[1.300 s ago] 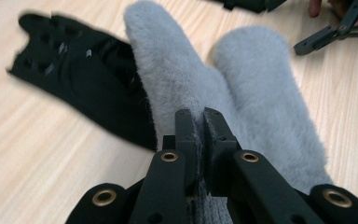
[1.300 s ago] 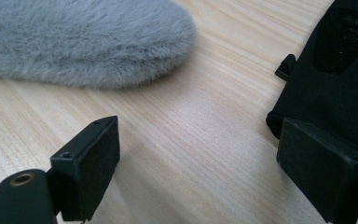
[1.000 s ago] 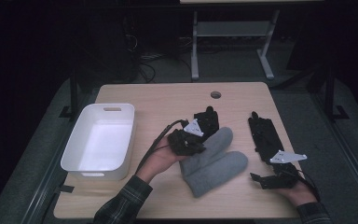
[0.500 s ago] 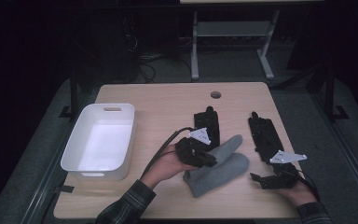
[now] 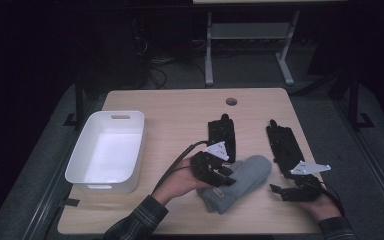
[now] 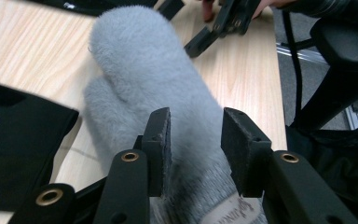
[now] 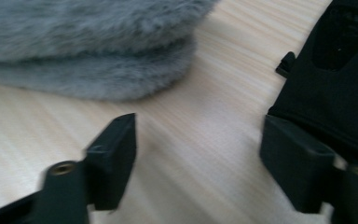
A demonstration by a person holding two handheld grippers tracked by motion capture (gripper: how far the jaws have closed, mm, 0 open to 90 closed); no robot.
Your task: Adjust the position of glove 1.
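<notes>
- Left hand-held gripper (image 6: 193,140), jaws spread, straddles the fluffy grey mitten (image 6: 154,79) on the light wooden table (image 5: 180,115).
- Right hand-held gripper (image 7: 198,158) spread wide above bare wood.

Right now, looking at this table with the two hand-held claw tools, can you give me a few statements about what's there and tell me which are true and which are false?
1. The white bin has mittens in it. False: it holds nothing; the grey mittens lie on the table.
2. The left gripper has its jaws astride a grey mitten's cuff. True.
3. The right gripper is clamped on a black glove. False: its jaws stand open over bare wood, beside a black glove.
4. Two black gloves lie flat beyond the grey mittens. True.
5. The grey mittens are stacked one on the other. True.
</notes>
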